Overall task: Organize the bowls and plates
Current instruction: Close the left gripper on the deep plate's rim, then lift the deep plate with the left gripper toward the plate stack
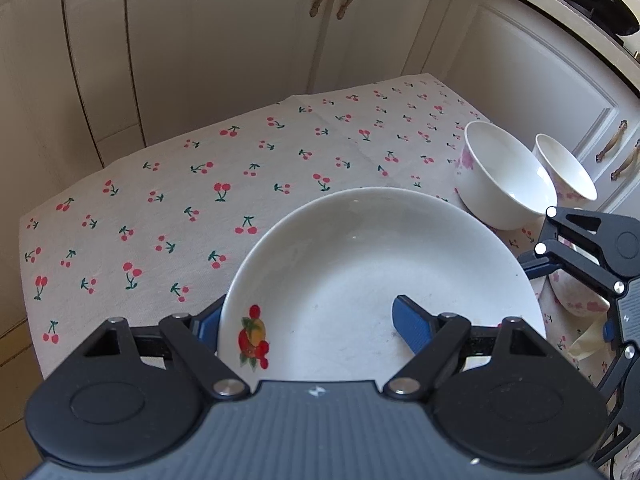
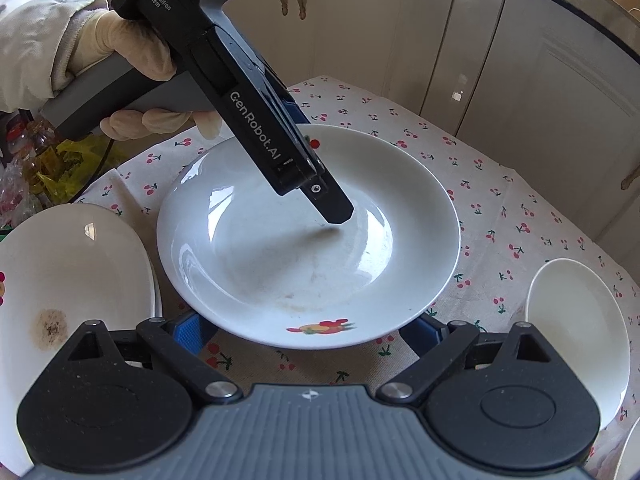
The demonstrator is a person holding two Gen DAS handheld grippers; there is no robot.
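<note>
A white deep plate (image 1: 360, 248) with a fruit decal sits on the cherry-print cloth. My left gripper (image 1: 310, 320) straddles its rim, jaws apart: one blue pad (image 1: 412, 322) lies over the plate's inside, the other stays outside the rim. The right wrist view shows that inner fingertip (image 2: 336, 210) just above the plate (image 2: 280, 264). My right gripper (image 2: 306, 332) is open, both fingers low under the near rim. Three white bowls with pink flowers stand to the right (image 1: 504, 176), (image 1: 568, 172), (image 1: 576, 300).
A second plate (image 2: 60, 280) with a brown stain lies left of the first, on another plate. A bowl (image 2: 576, 332) stands at the right. A gloved hand (image 2: 132, 48) holds the left gripper. Cream cabinets (image 1: 200, 40) ring the table; bottles and bags (image 2: 24, 168) sit far left.
</note>
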